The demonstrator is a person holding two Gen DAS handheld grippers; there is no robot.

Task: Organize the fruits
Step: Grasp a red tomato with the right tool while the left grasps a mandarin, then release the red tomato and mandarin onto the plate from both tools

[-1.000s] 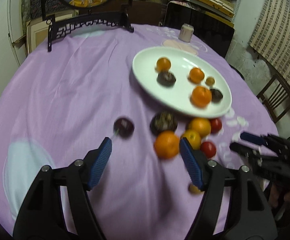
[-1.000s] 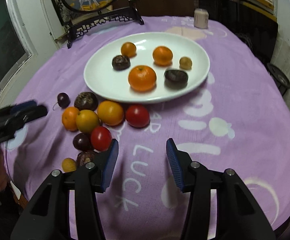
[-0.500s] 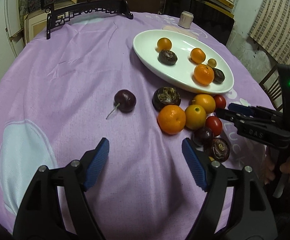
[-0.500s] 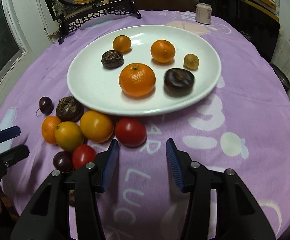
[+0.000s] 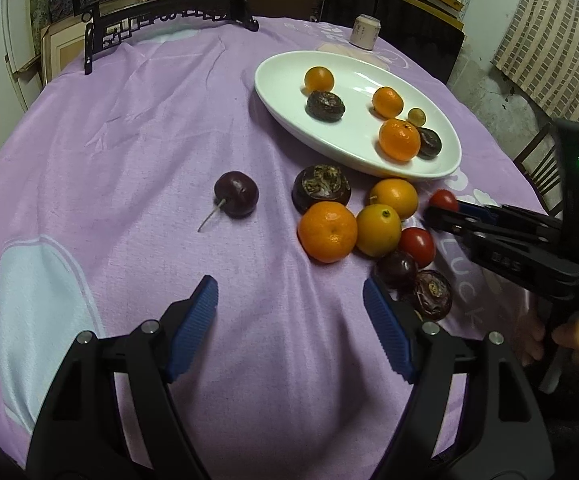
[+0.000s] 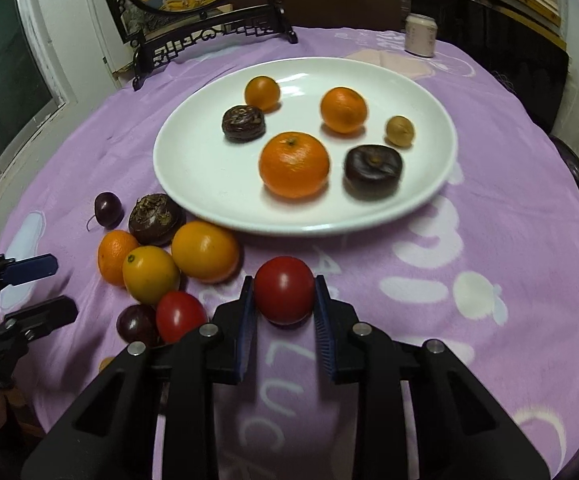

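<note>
My right gripper (image 6: 284, 300) is shut on a red tomato (image 6: 284, 294), just in front of the white plate (image 6: 193, 184); the tomato also shows in the left wrist view (image 5: 443, 201). The plate holds three oranges, two dark fruits and a small tan one. Beside the plate lie a cluster of oranges (image 6: 205, 250), a second red tomato (image 6: 179, 316), dark fruits (image 6: 155, 218) and a dark cherry (image 5: 236, 193) apart on the left. My left gripper (image 5: 289, 324) is open and empty, low over the cloth before the cluster.
A purple cloth (image 5: 137, 128) covers the round table. A black carved stand with a round picture (image 6: 209, 40) stands at the back. A small pale can (image 6: 420, 34) sits behind the plate. A chair (image 5: 541, 164) is at the right.
My right gripper moved forward to the red tomato and closed on it. My left gripper drew back slightly and stayed open.
</note>
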